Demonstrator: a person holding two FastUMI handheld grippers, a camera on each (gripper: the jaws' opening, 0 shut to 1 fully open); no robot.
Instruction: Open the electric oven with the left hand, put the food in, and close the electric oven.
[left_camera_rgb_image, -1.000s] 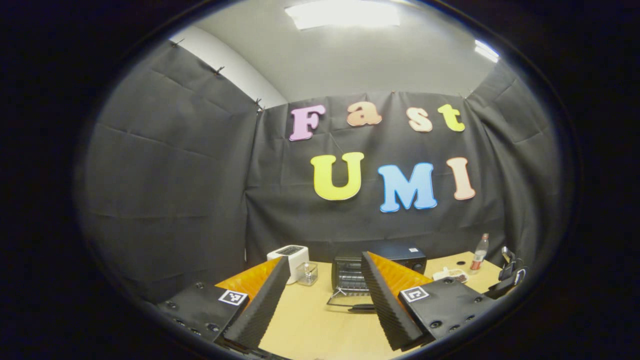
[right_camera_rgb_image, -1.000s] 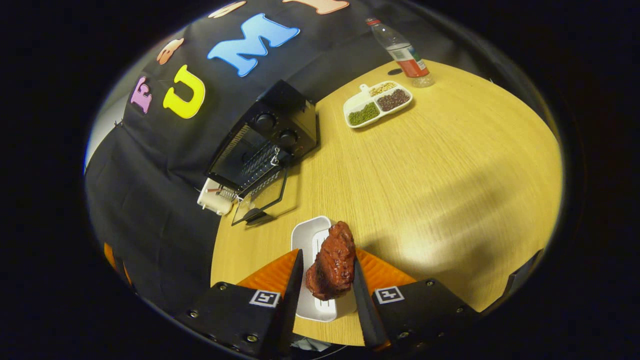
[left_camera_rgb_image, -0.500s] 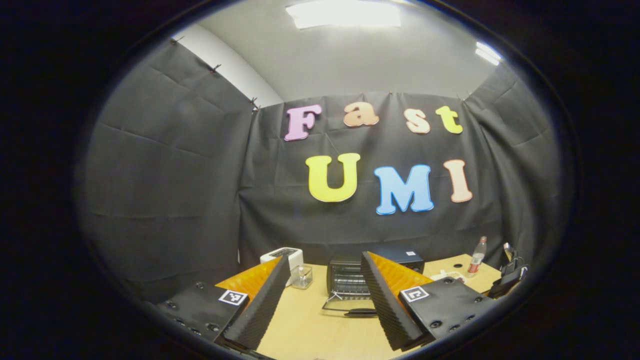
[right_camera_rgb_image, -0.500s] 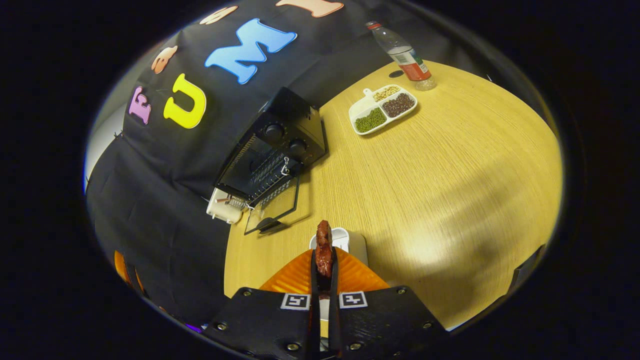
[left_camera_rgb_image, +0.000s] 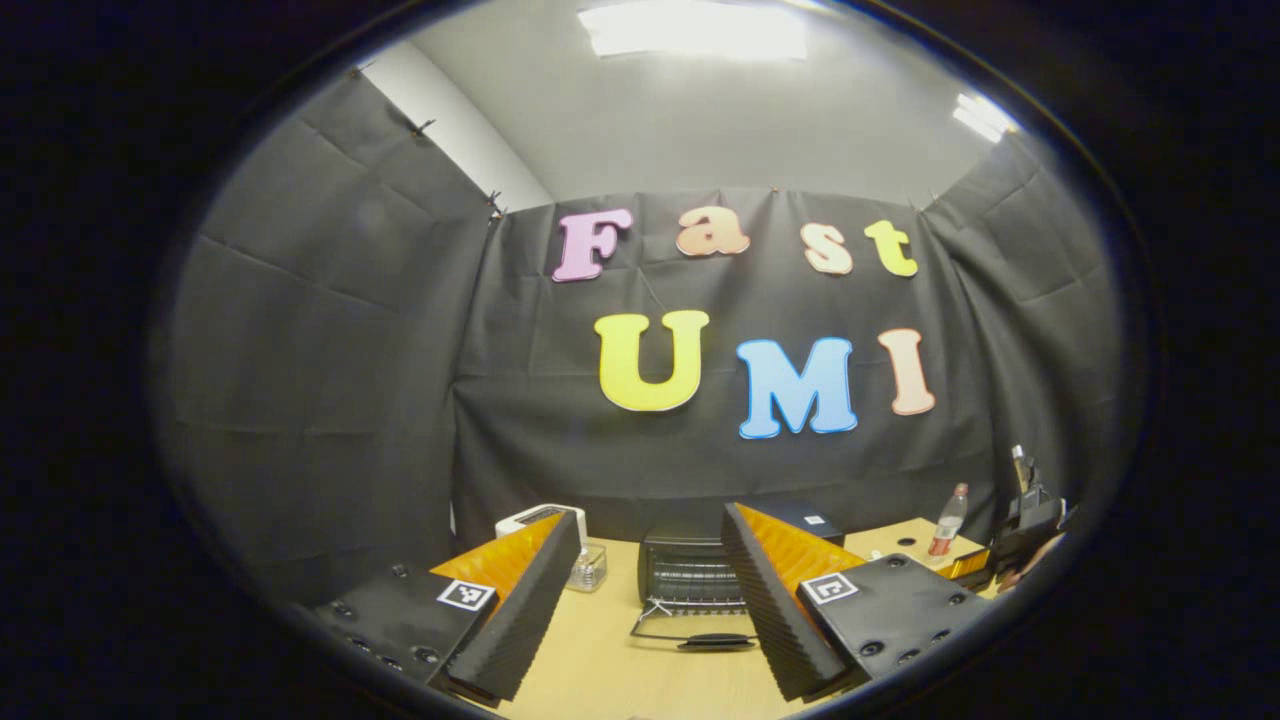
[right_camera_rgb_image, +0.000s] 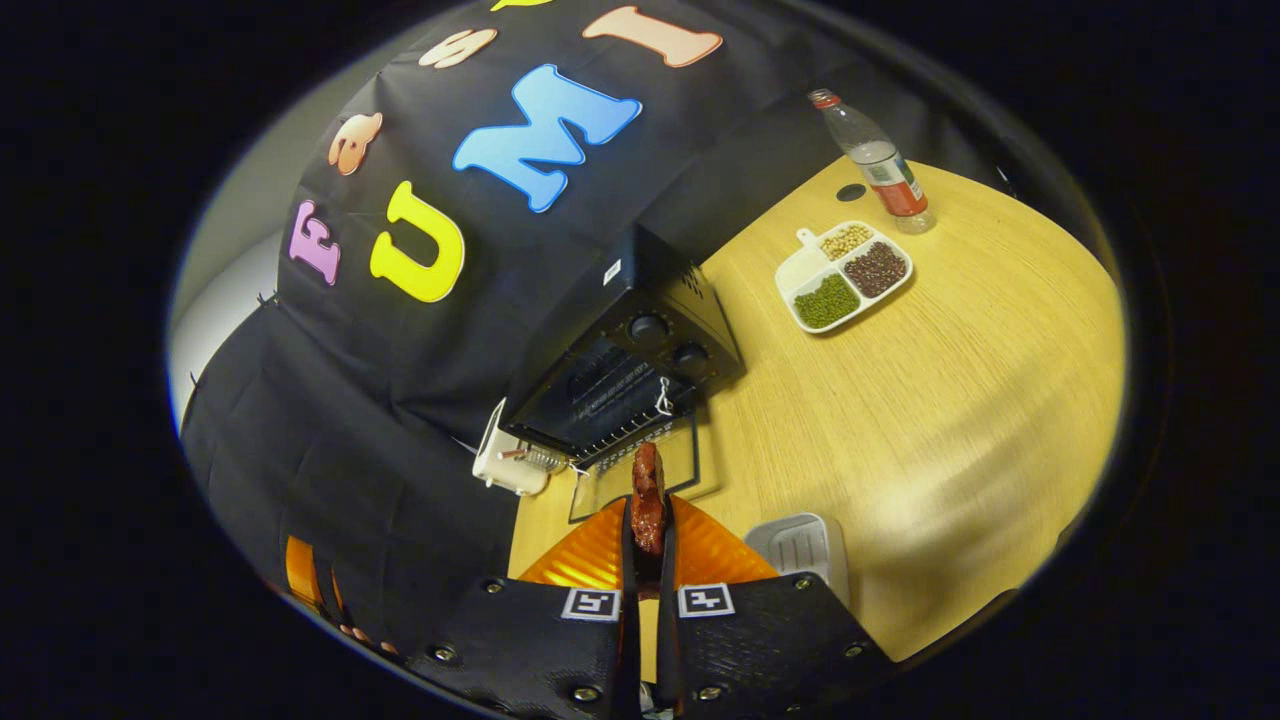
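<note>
Right gripper (right_camera_rgb_image: 648, 545): clamped on food (right_camera_rgb_image: 648, 497), a lumpy, glossy red-brown piece, held above worktop (right_camera_rgb_image: 950, 420) before open electric oven (right_camera_rgb_image: 625, 375) at the back edge. Left gripper (left_camera_rgb_image: 650, 600): spread wide, holding nothing. Risk: thin pinch on slick food, likely slip; possible snag on wire rack or glass door (right_camera_rgb_image: 640, 470), lying flat. White ridged dish (right_camera_rgb_image: 805, 545): vacated, near front edge.

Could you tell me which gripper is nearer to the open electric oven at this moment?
Right. The right gripper, shut on the meat, is just before the electric oven and its lowered door; the left gripper hangs open farther back.
</note>
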